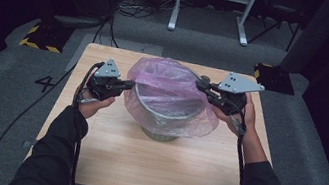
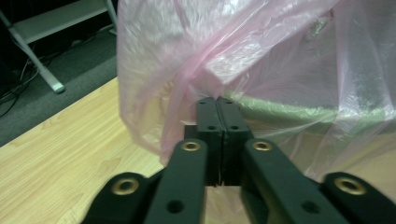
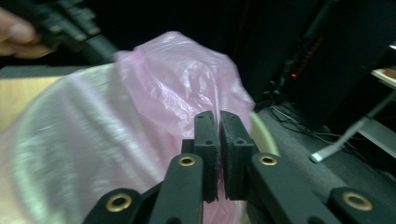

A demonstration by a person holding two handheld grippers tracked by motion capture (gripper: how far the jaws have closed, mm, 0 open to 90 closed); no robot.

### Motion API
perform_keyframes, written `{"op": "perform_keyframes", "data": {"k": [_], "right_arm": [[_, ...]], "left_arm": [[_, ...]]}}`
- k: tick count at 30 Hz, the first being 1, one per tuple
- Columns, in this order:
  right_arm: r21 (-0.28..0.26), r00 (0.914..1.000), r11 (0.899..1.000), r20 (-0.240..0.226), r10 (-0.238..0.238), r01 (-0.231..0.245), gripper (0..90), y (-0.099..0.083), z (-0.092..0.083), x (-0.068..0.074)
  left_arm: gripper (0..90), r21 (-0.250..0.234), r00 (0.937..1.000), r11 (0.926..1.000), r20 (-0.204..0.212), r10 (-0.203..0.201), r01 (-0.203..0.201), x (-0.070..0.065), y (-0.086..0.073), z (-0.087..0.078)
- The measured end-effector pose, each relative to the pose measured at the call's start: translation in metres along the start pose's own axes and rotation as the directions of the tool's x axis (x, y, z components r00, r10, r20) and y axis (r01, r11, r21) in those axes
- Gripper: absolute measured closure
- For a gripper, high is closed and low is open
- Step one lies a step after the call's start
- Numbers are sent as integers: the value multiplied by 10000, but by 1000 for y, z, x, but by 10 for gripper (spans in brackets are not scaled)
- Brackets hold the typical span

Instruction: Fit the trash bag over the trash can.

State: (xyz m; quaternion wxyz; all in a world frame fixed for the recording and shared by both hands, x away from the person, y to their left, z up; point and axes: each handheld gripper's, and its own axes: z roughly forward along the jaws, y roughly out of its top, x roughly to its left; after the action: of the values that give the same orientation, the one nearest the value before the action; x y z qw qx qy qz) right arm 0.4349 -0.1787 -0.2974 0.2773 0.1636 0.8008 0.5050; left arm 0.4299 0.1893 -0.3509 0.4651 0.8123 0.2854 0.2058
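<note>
a wooden table (image 1: 105,159) is seen from the high view, with a grey bucket (image 1: 163,117) standing near its middle. a thin pink plastic bag (image 1: 168,85) is draped over the bucket, its mouth spread past the rim and its top puffed up above it. the bag's left edge is pinched by the left hand-held gripper (image 1: 129,84), whose jaws are pressed together on the film, as the left gripper view shows (image 2: 217,105). the right edge is pinched by the right hand-held gripper (image 1: 201,85), jaws likewise closed on a fold (image 3: 218,119). the step in hand is judged to be fitting the bag as a liner. it is best done if both edges are drawn outward and down evenly, so the film is kept taut without being torn and the bucket is not tipped or dragged.
</note>
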Motion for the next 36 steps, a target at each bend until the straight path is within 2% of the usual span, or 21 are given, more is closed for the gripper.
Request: {"op": "perform_keyframes", "data": {"k": [2, 3, 5, 7, 9, 14, 21, 27, 29, 32, 36], "right_arm": [[-98, 9990, 9991, 208, 407, -405, 878, -3, 2, -7], [-92, 9969, 9979, 454, 639, -635, 878, -5, 3, -11], [-119, 9906, 9938, 801, 1109, -1103, 878, -10, 9, -20], [-41, 9830, 9902, 1205, 1388, -1393, 877, -15, 14, -28], [84, 9777, 9853, 1255, 1684, -1707, 874, -21, 20, -35], [382, 9686, 9805, 1673, 1840, -1928, 879, -34, 29, -46], [791, 9537, 9632, 1820, 2394, -2569, 881, -57, 41, -61], [1028, 9255, 9275, 1668, 3401, -3594, 886, -80, 54, -71], [1141, 9251, 9248, 1634, 3428, -3628, 887, -84, 57, -71], [1319, 9240, 9183, 1422, 3550, -3732, 889, -93, 61, -68], [1235, 9196, 9120, 908, 3822, -3912, 891, -102, 57, -65]], "left_arm": [[898, 106, 10000, 9999, -37, -24, 24, 1, -1, 2], [898, 153, 10000, 9999, -86, -19, 20, 2, -1, 3], [899, 157, 9999, 9999, -161, -39, 42, 3, -1, 5], [899, 144, 9998, 9999, -178, -70, 73, 3, -1, 8], [899, 138, 9998, 9999, -147, -99, 101, 5, -2, 10], [899, 231, 9998, 9996, -24, -185, 185, 6, -6, 19], [899, 24, 9992, 9994, 181, -346, 346, 7, -10, 30], [899, 9, 9983, 9988, 317, -496, 496, 8, -12, 39], [900, 119, 9985, 9989, 321, -447, 443, 6, -12, 43], [900, 78, 9977, 9992, 559, -392, 388, 4, -12, 47], [900, 144, 9972, 9995, 678, -304, 295, -3, -12, 50]]}}
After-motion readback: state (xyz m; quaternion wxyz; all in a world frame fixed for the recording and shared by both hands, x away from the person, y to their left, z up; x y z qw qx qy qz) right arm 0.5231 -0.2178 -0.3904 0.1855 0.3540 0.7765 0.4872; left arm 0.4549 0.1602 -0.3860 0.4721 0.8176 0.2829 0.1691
